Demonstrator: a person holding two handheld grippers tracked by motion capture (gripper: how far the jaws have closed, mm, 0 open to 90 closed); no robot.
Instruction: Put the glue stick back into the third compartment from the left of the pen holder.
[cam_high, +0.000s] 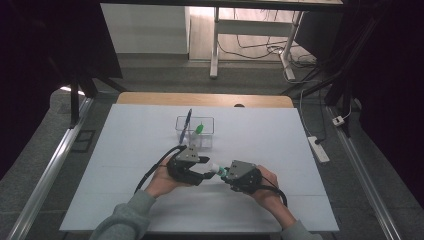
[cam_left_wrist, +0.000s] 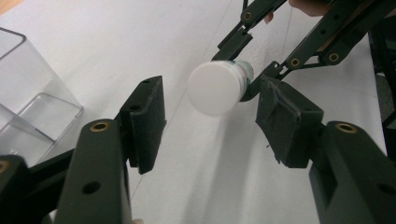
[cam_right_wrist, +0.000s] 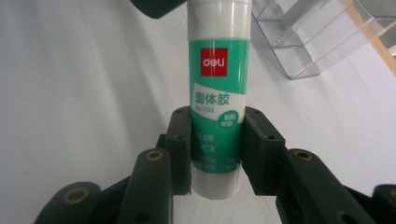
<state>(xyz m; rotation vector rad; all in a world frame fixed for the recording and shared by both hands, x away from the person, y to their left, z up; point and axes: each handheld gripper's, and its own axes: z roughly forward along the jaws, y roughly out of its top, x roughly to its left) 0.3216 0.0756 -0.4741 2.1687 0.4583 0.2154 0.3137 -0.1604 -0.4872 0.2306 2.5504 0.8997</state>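
A green and white glue stick with a white cap is held level above the white table sheet. My right gripper is shut on its lower body, both pads pressed on the label. In the high view the right gripper faces left and the left gripper faces right, with the glue stick between them. My left gripper stands open around the capped end, and its pads are clear of the cap on both sides.
A clear plastic organiser stands just beyond the hands, holding a blue pen and a green-tipped item. The organiser's wall is close to my left gripper. A power strip lies on the floor to the right.
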